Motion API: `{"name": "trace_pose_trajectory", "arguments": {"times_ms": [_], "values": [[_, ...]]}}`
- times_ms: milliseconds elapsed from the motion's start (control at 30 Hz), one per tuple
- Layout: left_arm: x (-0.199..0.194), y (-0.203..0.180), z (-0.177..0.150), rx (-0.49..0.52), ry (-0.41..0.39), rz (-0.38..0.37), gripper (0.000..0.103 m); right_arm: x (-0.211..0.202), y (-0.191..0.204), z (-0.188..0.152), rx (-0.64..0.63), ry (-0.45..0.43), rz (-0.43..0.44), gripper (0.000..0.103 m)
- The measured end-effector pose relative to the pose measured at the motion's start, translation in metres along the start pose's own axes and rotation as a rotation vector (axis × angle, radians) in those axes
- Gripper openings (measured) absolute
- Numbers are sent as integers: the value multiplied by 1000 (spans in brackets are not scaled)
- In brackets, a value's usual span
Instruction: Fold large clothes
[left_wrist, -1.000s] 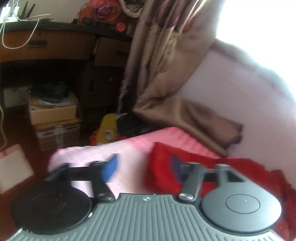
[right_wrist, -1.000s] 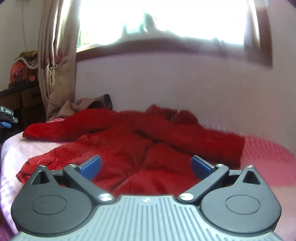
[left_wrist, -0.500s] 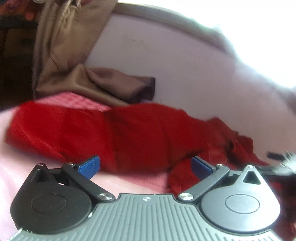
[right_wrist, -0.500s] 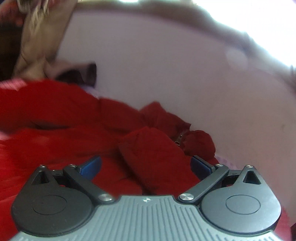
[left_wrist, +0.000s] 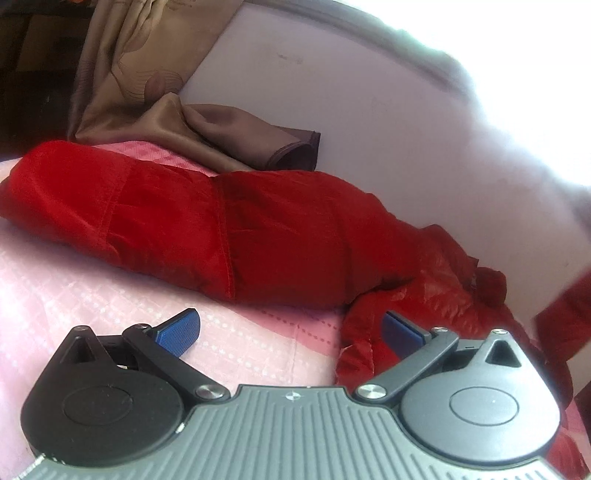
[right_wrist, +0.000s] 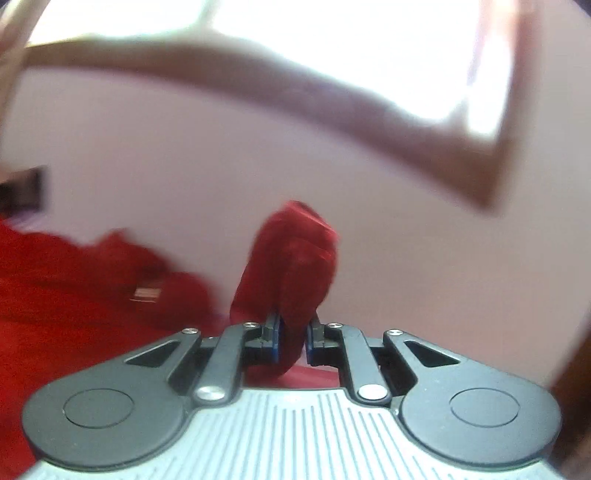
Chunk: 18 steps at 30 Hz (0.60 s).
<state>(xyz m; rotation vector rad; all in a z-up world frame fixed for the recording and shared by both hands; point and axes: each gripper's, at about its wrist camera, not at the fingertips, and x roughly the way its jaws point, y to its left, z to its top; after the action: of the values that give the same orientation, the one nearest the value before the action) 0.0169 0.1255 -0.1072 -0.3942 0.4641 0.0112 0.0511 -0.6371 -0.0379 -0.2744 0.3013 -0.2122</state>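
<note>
1. Right gripper (right_wrist: 292, 341): jaws nearly closed, pinching a bunched fold of the red down jacket (left_wrist: 258, 236). The pinched fabric (right_wrist: 291, 266) stands up ahead of the fingers, lifted off the bed. View is blurred, so I can't tell which part of the jacket it is; a sleeve end or cuff is my guess.
2. Left gripper (left_wrist: 291, 328): jaws wide open, holding nothing, low over the pink bedsheet (left_wrist: 92, 295).
3. Jacket lies on the bed against the wall (left_wrist: 369, 129). One sleeve (left_wrist: 166, 214) runs long-axis left to right across the left view, cuff end far left, shoulder toward the right.
4. Key relation: the sleeve sits just ahead of the left gripper, crosswise to its fingers. A crumpled jacket edge (left_wrist: 364, 332) touches or sits just beside the right-hand blue pad (left_wrist: 400, 332).
5. Judgement: the left gripper is nearer that sleeve; it's the likely next grab, folding it in over the body.
6. Brown curtain (left_wrist: 147, 92) drapes onto the bed behind the cuff; keep clear.
</note>
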Motion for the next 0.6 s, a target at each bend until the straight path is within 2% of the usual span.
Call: {"name": "trace_pose_trajectory", "arguments": {"times_ms": [133, 267, 300, 367, 400, 433, 500, 567, 600], "values": [[0, -7, -1, 56, 15, -19, 103, -10, -113, -38, 65, 97, -179, 13], [3, -17, 1, 127, 73, -61, 103, -6, -203, -99, 197, 259, -318, 13], [2, -18, 2, 136, 88, -71, 103, -7, -223, -119, 248, 297, -332, 16], [-1, -18, 5, 135, 106, -91, 103, -13, -250, -148, 349, 377, -347, 39], [-4, -16, 6, 135, 129, -96, 103, -20, -257, -161, 420, 388, -354, 43], [-7, -15, 7, 135, 148, -98, 103, -33, -256, -168, 498, 371, -329, 46], [-14, -10, 8, 121, 189, -122, 103, -70, -246, -182, 651, 300, -132, 50], [-20, -5, 5, 90, 236, -149, 103, -108, -213, -189, 717, 284, 98, 75], [-23, -3, 3, 82, 257, -153, 103, -125, -193, -193, 738, 276, 202, 82]]}}
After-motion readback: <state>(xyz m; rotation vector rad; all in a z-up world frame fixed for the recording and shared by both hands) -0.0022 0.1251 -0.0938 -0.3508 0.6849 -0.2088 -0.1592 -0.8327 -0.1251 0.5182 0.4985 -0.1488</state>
